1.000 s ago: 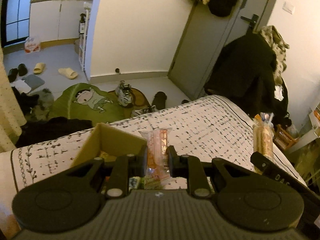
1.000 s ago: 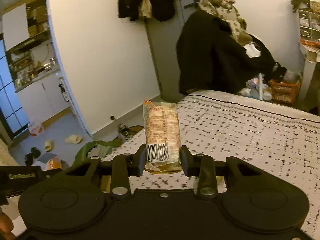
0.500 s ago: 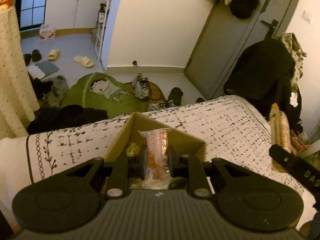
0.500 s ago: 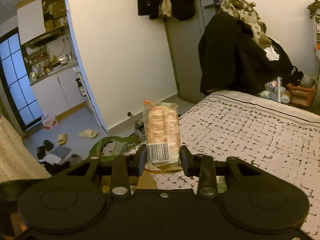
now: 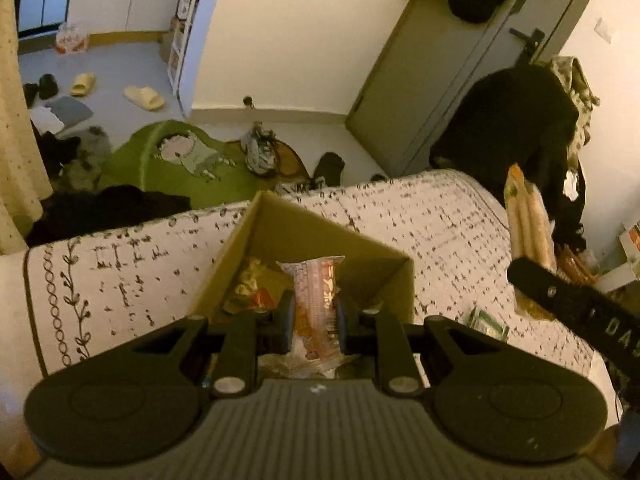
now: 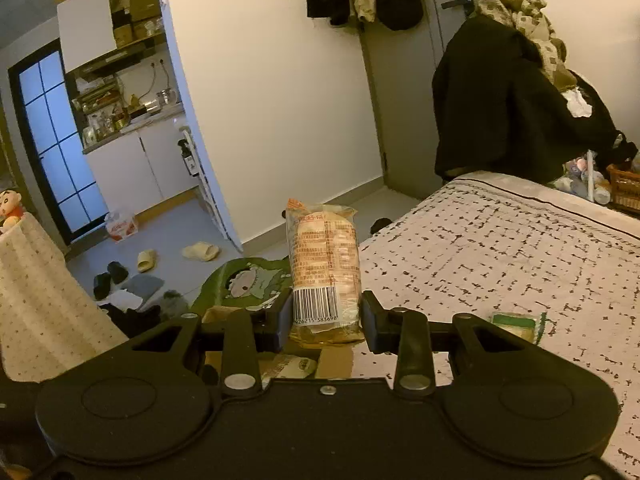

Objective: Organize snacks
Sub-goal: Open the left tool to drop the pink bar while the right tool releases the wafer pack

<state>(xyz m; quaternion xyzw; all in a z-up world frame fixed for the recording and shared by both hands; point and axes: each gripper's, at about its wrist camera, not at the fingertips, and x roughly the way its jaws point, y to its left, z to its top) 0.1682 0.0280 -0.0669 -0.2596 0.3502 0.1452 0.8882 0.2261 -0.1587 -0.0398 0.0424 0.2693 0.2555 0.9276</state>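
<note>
My left gripper (image 5: pixel 314 322) is shut on a thin orange-and-clear snack packet (image 5: pixel 316 300), held upright over the open cardboard box (image 5: pixel 320 236) on the bed. Other snack wrappers (image 5: pixel 248 292) lie inside the box. My right gripper (image 6: pixel 326 322) is shut on a clear pack of biscuits (image 6: pixel 324 268) with a barcode facing me, standing upright. In the left wrist view that biscuit pack (image 5: pixel 528 220) and the right gripper's black finger (image 5: pixel 572 296) show at the right, beside the box. Part of the box (image 6: pixel 336 360) shows below the right gripper.
A small green packet (image 6: pixel 514 322) lies on the patterned bedspread (image 6: pixel 520 248), to the right of the box; it also shows as the green packet (image 5: pixel 486 322). Beyond the bed's edge, shoes, slippers and a green cushion (image 5: pixel 180 160) litter the floor. A dark coat (image 6: pixel 500 100) hangs near the door.
The left gripper has moved forward and down with its packet, so more of the box's inside shows beneath it. The right gripper has swung left with the biscuit pack, nearer the box.
</note>
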